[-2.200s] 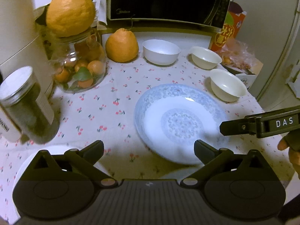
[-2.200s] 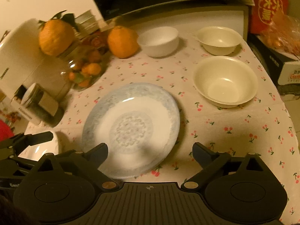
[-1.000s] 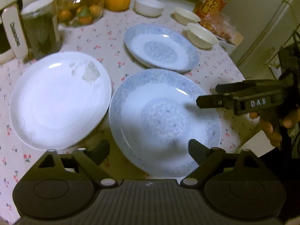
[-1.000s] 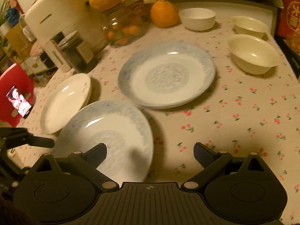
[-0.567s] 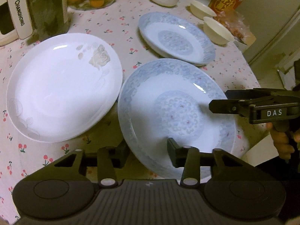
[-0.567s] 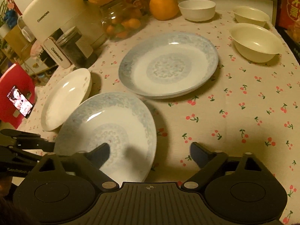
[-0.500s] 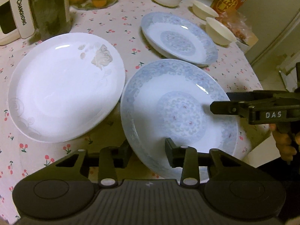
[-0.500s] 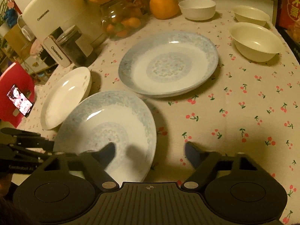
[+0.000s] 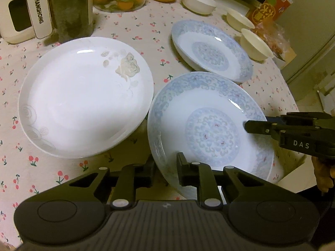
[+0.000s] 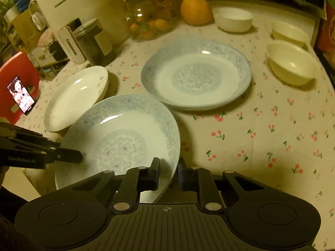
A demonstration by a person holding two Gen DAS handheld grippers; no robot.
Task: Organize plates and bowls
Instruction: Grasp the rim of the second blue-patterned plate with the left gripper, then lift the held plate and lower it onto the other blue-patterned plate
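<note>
Cherry-print cloth is covering the desk. Glossy round blue-patterned plate: left tongs and right tongs, just closing, are pinching its opposite rims.

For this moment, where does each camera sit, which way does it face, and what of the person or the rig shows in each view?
Left wrist: on the left gripper, angled down at the table; its jaws, just closed, pinch the near blue plate rim; the right gripper and a fingertip enter at right.
Right wrist: on the right gripper, angled down from the plate's opposite side; jaws, just closed, clamp its rim; the left gripper enters at left.
Shared: all three plates, three bowls, jars, oranges.
</note>
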